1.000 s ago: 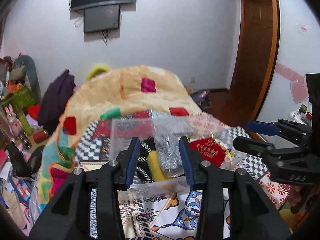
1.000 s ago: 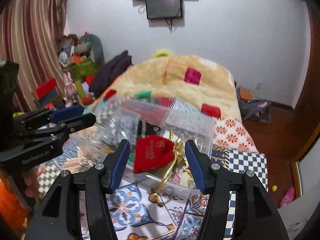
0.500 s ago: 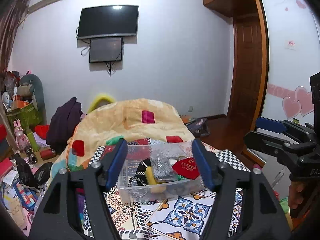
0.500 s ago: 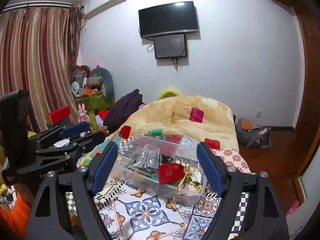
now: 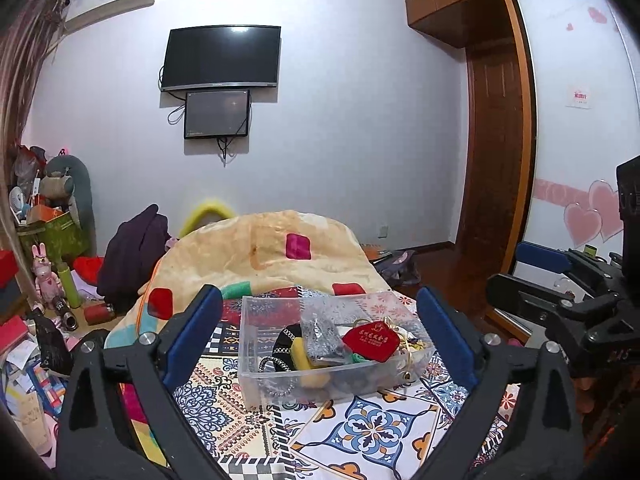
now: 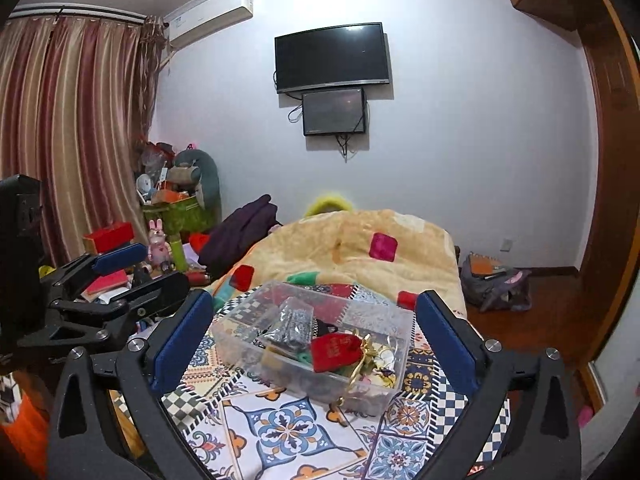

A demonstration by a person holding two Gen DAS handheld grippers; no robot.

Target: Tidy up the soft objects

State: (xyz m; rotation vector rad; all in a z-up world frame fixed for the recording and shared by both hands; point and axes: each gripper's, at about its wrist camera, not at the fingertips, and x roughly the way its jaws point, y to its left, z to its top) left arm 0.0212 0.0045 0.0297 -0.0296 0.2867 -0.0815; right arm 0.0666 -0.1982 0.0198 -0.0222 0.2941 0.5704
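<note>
Clear plastic box (image 5: 256,344) is sitting on the patterned bedspread (image 5: 372,432), well apart from both tools and framed btwn the fingers in each wrist view. Left gripper (image 5: 320,336) is hovering w/ jaws spread wide, nothing btwn the blue pads (image 5: 192,332); box is lying ahead of the tips, not touched. Right gripper (image 6: 316,340) is likewise gaping, holding nothing, w/ the box (image 6: 384,320) lying ahead of it, corner-on to that camera.

Box: rectangular, see-through, thin-walled, no lid on. Contents are sitting piled inside:
- red pouch (image 5: 372,340) w/ gold lettering, soft cloth, lying on top toward the right side; gold cord (image 6: 360,364) is trailing over the near rim in right wrist view.
- silver glittery packet (image 5: 320,336), crinkled, leaning upright approx. mid-box.
- yellow sponge-like piece (image 5: 300,350) lying low beside the packet.
- dark braided band (image 5: 276,364) curling at the left end (material unclear).

Bedspread: flat printed cloth, blue/orange floral tiles plus b/w checks. Behind the box a plush tan blanket (image 5: 272,248) w/ red, pink and green squares is lying heaped. Each gripper is showing at the edge of the other's view: right one (image 5: 560,304) at right, left one (image 6: 100,292) at left.
</note>
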